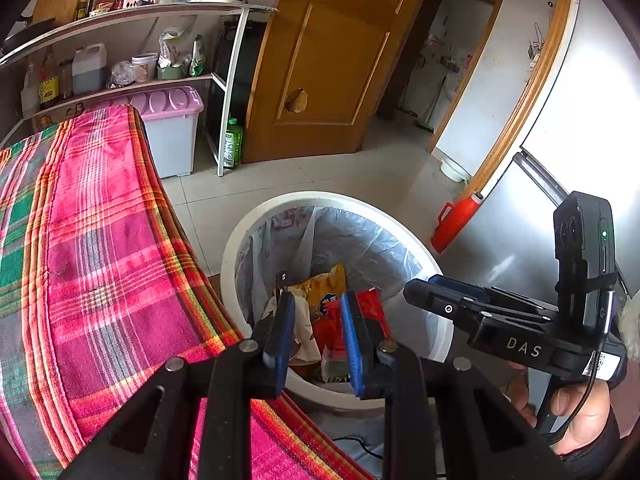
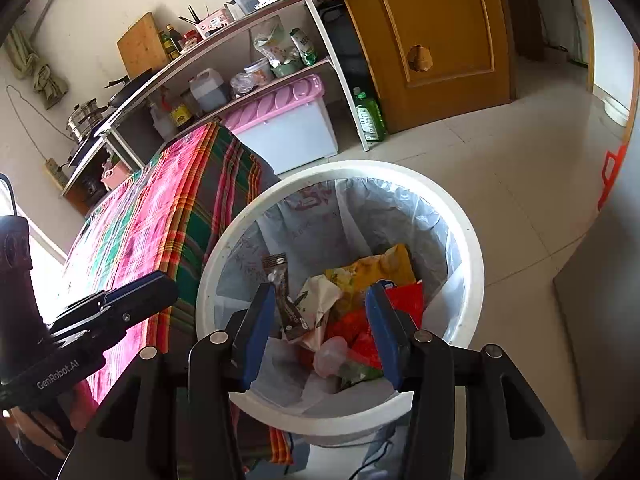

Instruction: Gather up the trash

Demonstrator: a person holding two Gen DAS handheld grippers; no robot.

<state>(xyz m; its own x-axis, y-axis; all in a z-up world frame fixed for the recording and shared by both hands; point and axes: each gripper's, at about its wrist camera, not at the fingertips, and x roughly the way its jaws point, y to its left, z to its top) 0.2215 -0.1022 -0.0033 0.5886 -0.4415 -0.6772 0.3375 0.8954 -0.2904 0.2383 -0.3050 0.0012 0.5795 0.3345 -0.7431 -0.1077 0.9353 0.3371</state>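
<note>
The round white plastic bin with a thin translucent liner (image 2: 472, 248) sits on the tiled floor just beside the desk draped in a pink-red-green plaid cloth (image 1: 100, 240), and it already holds the collected trash — a yellow snack bag (image 2: 376, 268), a red foil wrapper (image 2: 408, 298), a crumpled whitish paper wrapper (image 2: 320, 300), a dark narrow sachet (image 2: 282, 280) leaning w/ its top against the liner wall, and a pale pink plastic bit (image 2: 330, 356) near the bottom. Both tools hang over the bin mouth: the left gripper (image 1: 316, 336) has its blue-padded fingers apart w/ nothing between them, and the right gripper (image 2: 320, 332) likewise has its fingers spread and empty — only the bin contents show through the gaps. The visible stretch of plaid cloth carries no wrappers or scraps in either view, though its far end and the near floor are only partly seen. Judging from that, the task looks close to done: trash is in the bin, both tools are free. What's left, prob., is a check of the unseen desk parts and floor for stray pieces, then maybe dealing w/ the liner — can't tell if that's wanted.
</note>
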